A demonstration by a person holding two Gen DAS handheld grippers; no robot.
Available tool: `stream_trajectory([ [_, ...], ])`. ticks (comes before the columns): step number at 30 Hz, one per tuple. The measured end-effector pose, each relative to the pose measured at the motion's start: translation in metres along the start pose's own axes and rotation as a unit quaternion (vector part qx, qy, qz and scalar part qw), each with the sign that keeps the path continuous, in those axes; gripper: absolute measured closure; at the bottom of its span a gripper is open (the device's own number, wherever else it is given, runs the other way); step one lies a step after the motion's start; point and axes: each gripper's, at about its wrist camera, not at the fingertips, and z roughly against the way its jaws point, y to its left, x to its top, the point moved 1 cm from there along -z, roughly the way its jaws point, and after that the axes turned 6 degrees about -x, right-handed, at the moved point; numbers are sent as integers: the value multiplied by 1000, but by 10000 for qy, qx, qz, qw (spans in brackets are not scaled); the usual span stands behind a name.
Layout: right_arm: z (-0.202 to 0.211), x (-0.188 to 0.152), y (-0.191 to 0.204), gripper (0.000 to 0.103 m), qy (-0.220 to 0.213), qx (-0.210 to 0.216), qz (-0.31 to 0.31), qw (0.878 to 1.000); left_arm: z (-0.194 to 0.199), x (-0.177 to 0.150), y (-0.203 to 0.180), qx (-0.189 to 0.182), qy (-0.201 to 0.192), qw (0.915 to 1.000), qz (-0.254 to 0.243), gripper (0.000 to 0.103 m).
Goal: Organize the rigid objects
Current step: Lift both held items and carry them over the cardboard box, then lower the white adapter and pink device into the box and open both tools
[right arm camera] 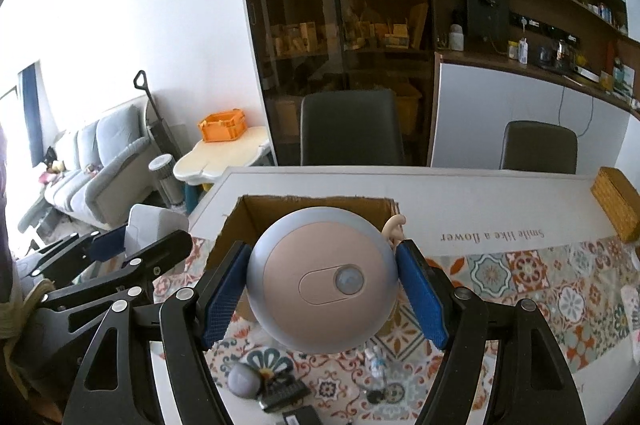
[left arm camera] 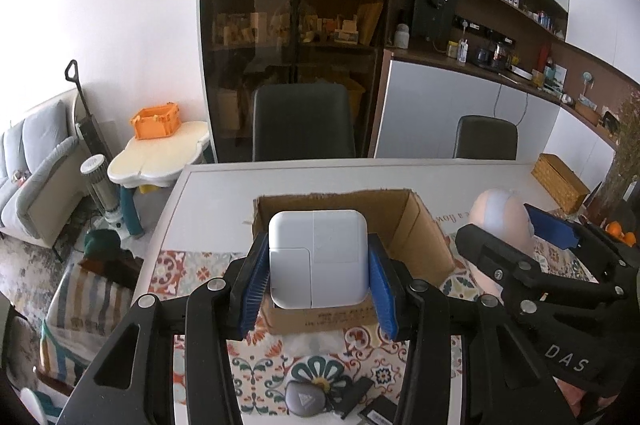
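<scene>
Left gripper (left arm camera: 318, 273) clamped a white square plastic power adapter (left arm camera: 318, 259); right gripper (right arm camera: 322, 291) gripped a round pink-and-silver sensor light (right arm camera: 322, 283), both above the open brown cardboard box (left arm camera: 416, 225).

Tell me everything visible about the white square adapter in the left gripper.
The white adapter is a flat, glossy plastic square with rounded corners and fine seams that mark off a smaller corner block. It is held in the air, broad face to the camera, clamped on two opposite edges by the blue pads of the left gripper. It hangs in front of the open cardboard box. No cable shows.
</scene>
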Motion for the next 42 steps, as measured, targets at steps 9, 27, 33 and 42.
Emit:
stream_trajectory([
  [9, -30, 19, -4, 29, 268, -29, -36, 9996, -29, 20, 8, -61, 197, 9998, 11, 57],
  [27, -124, 24, -16, 29, 1535, -202, -208, 9877, -110, 23, 23, -82, 1273, 9916, 191, 57],
  [33, -137, 20, -15, 29, 1709, -245, -186, 9848, -125, 17, 29, -86, 1523, 9877, 332, 56],
  [42, -142, 22, -11, 29, 1760, -241, -96, 9840, -115, 16, 37, 291, 1341, 9901, 287, 39],
])
